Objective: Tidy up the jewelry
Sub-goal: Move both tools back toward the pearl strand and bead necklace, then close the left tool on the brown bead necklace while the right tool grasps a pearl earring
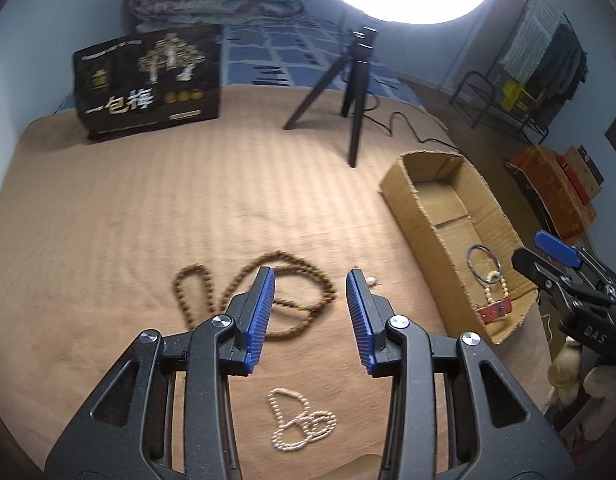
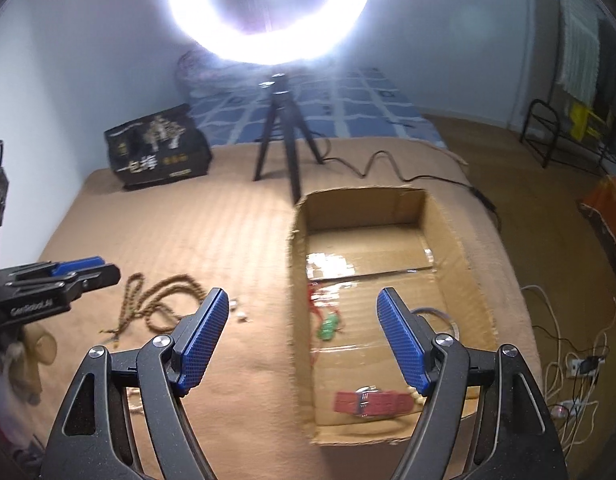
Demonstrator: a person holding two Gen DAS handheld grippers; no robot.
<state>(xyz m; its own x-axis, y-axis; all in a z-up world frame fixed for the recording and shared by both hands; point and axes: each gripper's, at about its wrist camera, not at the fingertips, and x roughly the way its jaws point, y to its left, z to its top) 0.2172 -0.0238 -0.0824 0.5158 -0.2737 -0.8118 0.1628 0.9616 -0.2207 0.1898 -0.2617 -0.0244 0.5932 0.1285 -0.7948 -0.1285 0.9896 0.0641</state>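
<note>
My left gripper (image 1: 310, 276) is open and empty above a long brown bead necklace (image 1: 308, 300) on the tan bedspread. A pale pearl chain (image 1: 299, 420) lies below, between its arms. A small earring (image 1: 371, 280) lies by the right fingertip. My right gripper (image 2: 303, 300) is open and empty over the near end of the cardboard box (image 2: 299, 264). In the box lie a red watch strap (image 2: 372, 402), a green charm on red cord (image 2: 328, 326) and a ring bangle (image 1: 484, 266). The necklace also shows in the right wrist view (image 2: 163, 304).
A black tripod (image 1: 350, 80) with a ring light (image 2: 267, 8) stands behind the box, its cable (image 2: 388, 168) trailing right. A black printed bag (image 1: 147, 80) stands at the back left. The bed's right edge drops to floor with cables (image 2: 576, 364).
</note>
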